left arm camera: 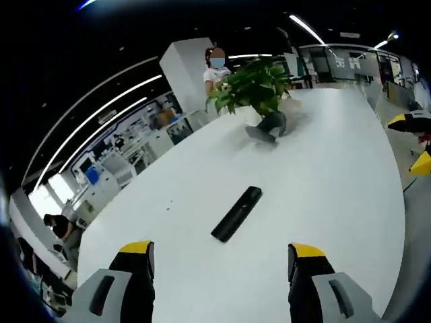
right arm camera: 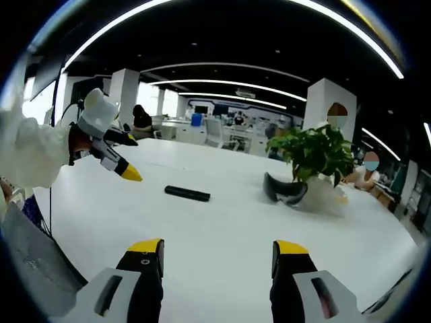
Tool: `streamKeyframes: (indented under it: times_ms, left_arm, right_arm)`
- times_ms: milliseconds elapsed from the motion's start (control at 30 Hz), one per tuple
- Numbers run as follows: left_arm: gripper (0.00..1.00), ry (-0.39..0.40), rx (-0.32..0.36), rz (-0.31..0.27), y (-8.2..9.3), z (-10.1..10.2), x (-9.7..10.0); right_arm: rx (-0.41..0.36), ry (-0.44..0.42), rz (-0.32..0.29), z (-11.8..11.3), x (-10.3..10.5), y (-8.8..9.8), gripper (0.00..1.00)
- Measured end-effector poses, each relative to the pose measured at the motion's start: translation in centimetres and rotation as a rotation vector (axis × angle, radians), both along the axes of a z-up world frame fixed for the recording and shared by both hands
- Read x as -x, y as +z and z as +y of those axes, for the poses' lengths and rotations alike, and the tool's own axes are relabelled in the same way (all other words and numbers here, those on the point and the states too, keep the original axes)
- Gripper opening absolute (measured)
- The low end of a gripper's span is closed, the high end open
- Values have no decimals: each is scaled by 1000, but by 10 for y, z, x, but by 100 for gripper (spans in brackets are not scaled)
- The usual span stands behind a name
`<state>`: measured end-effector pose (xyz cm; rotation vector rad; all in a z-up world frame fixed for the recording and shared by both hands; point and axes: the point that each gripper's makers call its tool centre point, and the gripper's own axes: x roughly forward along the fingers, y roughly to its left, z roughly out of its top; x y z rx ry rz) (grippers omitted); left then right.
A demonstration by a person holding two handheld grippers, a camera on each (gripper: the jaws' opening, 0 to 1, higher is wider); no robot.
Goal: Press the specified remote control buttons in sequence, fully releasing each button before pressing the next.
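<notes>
A black remote control lies flat on the white table, its long side running diagonally. My left gripper is open, its yellow-tipped jaws hovering just short of the remote with nothing between them. In the right gripper view the same remote lies further off, left of centre. My right gripper is also open and empty above the table. The left gripper comes in from the left in a white-sleeved hand, above and left of the remote. The right gripper shows at the right edge of the left gripper view.
A potted green plant stands at the far end of the table, with a dark curved object lying beside it. A person is behind the plant. Office desks and pillars lie beyond the table edges.
</notes>
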<state>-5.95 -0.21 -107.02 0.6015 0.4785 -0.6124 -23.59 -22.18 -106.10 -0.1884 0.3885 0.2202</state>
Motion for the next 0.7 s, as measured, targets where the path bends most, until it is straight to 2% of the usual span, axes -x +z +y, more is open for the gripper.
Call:
streamKeyframes:
  times_ms: [133,400,600,700]
  left_arm:
    - [82,-49,-51,54,-15,-5,-11]
    - [79,-116,-106,75,-36,-16,-36]
    - [73,-160,-159,113,-57,-20,-55]
    - [73,-175,-180,152,-68,-21,-62]
  right_arm:
    - [5,-3,8,-1,0,-2,63]
    - [13,-9,24,-2,0,-6,62]
    - [24,-7,34,-1,0,-8,62]
    - [27,-10,44,-2,0,-10,61]
